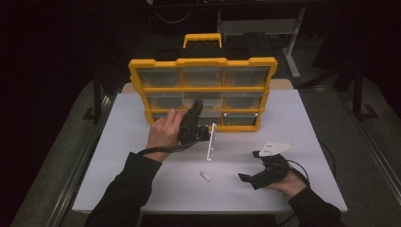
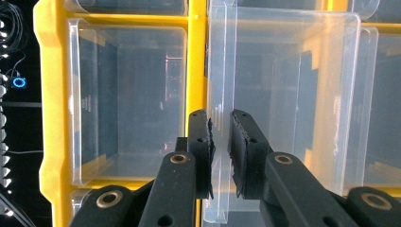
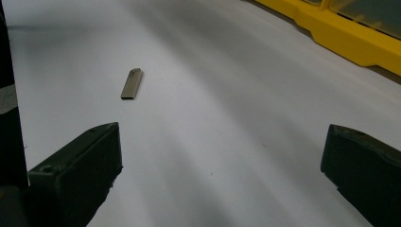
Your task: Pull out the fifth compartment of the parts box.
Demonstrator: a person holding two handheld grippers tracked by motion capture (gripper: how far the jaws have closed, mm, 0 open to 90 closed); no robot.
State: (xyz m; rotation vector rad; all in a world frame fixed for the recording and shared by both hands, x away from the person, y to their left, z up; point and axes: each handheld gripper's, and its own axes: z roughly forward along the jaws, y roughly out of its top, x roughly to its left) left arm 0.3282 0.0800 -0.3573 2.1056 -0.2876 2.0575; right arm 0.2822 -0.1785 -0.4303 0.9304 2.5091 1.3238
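Note:
A yellow organizer point(image 1: 203, 62) with clear drawers stands at the back of the white table. One clear drawer point(image 2: 293, 94) in its middle column juts out of the yellow frame point(image 2: 49, 118). My left gripper point(image 2: 221, 118) is shut on that drawer's thin front lip, and in the high view the left gripper point(image 1: 195, 111) reaches up against the organizer's lower middle. My right gripper point(image 1: 249, 165) rests low over the table at the front right, open, with nothing between its fingers. A small flat metal piece point(image 3: 132, 83) lies on the table a little ahead of the right gripper point(image 3: 222, 161).
The white table point(image 1: 142, 189) is bare apart from the small metal piece point(image 1: 204, 176) near its front middle. The organizer's yellow base point(image 3: 350, 42) runs along the far side. Dark floor and a frame surround the table.

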